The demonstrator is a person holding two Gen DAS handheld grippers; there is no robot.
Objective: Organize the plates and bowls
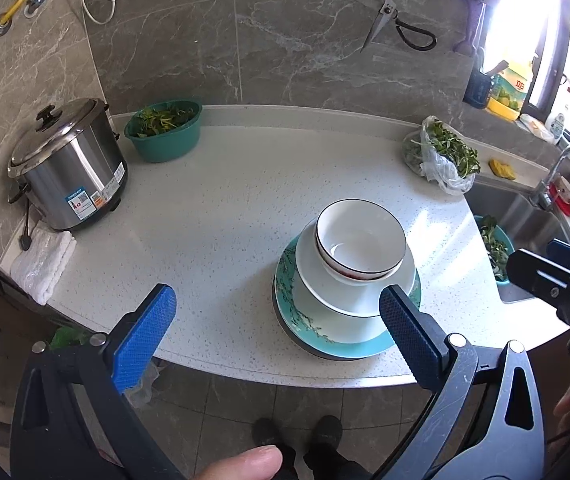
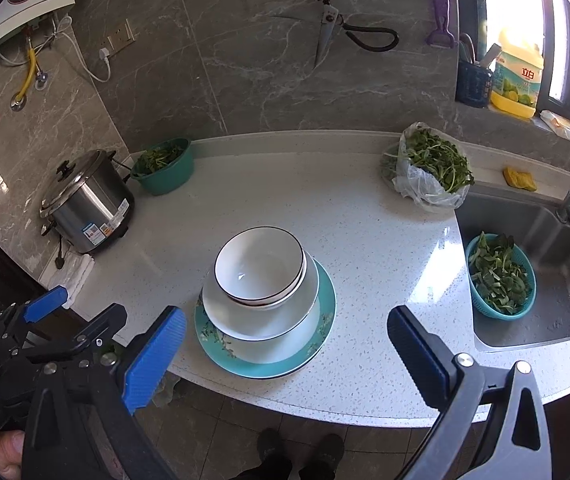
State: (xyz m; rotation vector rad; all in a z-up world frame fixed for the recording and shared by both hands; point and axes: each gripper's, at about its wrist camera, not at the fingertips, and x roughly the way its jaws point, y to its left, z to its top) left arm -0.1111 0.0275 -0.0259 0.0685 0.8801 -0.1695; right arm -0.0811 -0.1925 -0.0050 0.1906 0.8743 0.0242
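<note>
A stack of dishes stands near the front edge of the white counter (image 1: 213,216). A white bowl with a dark rim (image 1: 361,236) (image 2: 261,266) sits in a second bowl, on a white plate (image 1: 325,284) (image 2: 245,320), on a teal flowered plate (image 1: 325,340) (image 2: 269,364), with a dark plate edge beneath. My left gripper (image 1: 277,332) is open and empty, in front of the stack and to its left. My right gripper (image 2: 285,352) is open and empty, in front of the stack. The right gripper also shows in the left wrist view (image 1: 557,276).
A steel rice cooker (image 1: 69,168) and folded white towel (image 1: 43,264) stand at the left. A green basin of greens (image 1: 165,128) sits at the back, a plastic bag of greens (image 2: 429,168) near the sink (image 2: 545,272), which holds a teal colander (image 2: 501,276). Scissors (image 2: 333,20) hang on the wall.
</note>
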